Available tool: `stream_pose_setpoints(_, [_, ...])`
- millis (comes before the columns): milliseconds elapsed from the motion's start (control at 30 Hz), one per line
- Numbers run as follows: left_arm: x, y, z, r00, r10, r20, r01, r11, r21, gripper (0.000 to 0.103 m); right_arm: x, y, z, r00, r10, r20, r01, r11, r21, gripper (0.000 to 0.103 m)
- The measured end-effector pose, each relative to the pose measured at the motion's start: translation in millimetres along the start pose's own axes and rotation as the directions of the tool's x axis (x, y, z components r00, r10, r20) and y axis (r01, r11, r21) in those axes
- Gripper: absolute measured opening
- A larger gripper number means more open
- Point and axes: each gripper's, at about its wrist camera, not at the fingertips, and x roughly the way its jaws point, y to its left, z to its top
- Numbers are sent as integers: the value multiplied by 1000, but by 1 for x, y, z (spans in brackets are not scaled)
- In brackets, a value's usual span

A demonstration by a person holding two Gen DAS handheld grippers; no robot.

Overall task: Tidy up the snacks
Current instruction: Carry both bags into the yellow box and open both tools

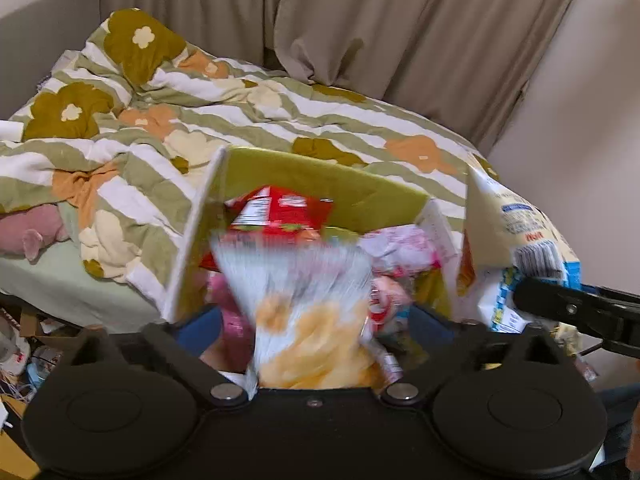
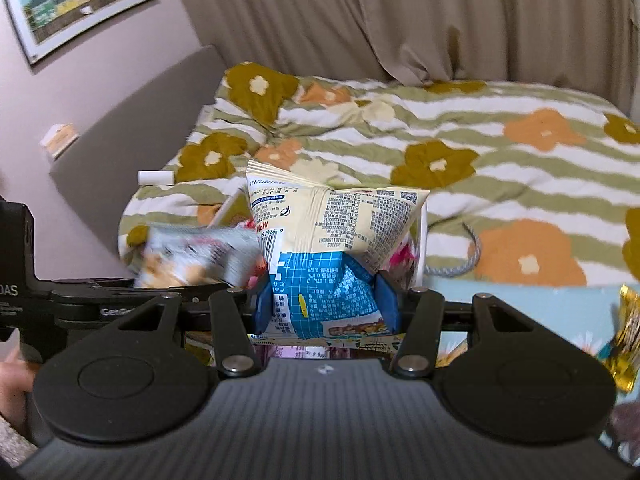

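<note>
Filling most of both views was a bed covered by a striped floral quilt (image 1: 280,120) in green, white, orange and mustard, with beige curtains (image 1: 360,20) hanging behind it. On the near part of the bed I saw an open green cardboard box (image 1: 320,188) already holding snacks, among them a red packet (image 1: 280,212) and pink wrappers (image 1: 400,244). My right gripper (image 2: 326,304) had its blue pads pressed on both sides of a cream and blue snack bag (image 2: 332,240), which it held upright just beside the box's right edge; the same bag appeared at the right of the left wrist view. My left gripper (image 1: 316,320) stood with its jaws wide apart. Between them, blurred, was a silvery bag with yellow puffs printed on it (image 1: 304,320), over the box; neither pad seemed to press on it, though blur made contact hard to judge. A framed picture (image 2: 80,4) hung on the wall at left, and a gold wrapper (image 2: 624,336) showed at the far right edge.
</note>
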Motion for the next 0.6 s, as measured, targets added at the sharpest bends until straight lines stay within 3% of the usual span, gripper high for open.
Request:
stream_pose_setpoints(267, [-15, 9, -18, 1000, 20, 19, -21, 1000, 19, 102, 6, 10, -10, 998, -54, -27, 55, 998, 34, 68])
stream_pose_setpoints(600, [-47, 1, -25, 992, 75, 101, -78, 996, 30, 102, 13, 3, -2, 1000, 11, -8, -10, 994, 106, 74])
